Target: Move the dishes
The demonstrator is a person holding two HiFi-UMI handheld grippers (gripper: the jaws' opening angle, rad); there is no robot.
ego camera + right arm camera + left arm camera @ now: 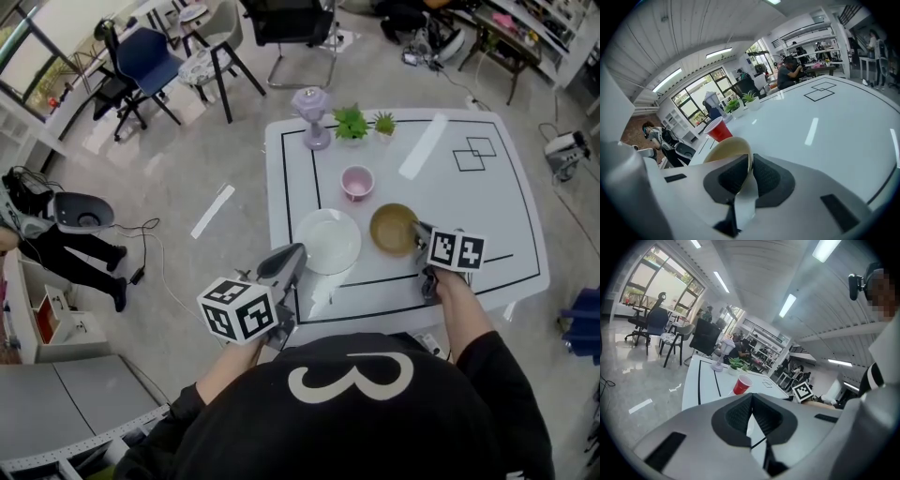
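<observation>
While the person bends over the white table (487,216), both tools are down at its near side. The job looks to be at the gripping stage, with the dishes low at the tabletop and nothing carried off.

The white plate (328,241) lies flat inside the black border line, towards the front left. The left gripper (752,397) has its nose right at the plate's near-left edge, with its pads pressed together at the tips. I see no rim between them, so I can't say it has the plate at all.

Just to the right of the plate, and apart from it, is the tan bowl (392,229). The right gripper (752,159) is pinching the bowl's near-right rim, one pad inside the wall and one outside. I can't make out whether the bowl rests on the table or hangs just above it.

Further up the table stands the small cup (357,182), well clear of either tool.

My guess at what comes next is that the bowl must travel level, since a pinch on one rim lets it tip. The left tool probably has to spread and get a jaw under the plate's rim before it can carry anything.
</observation>
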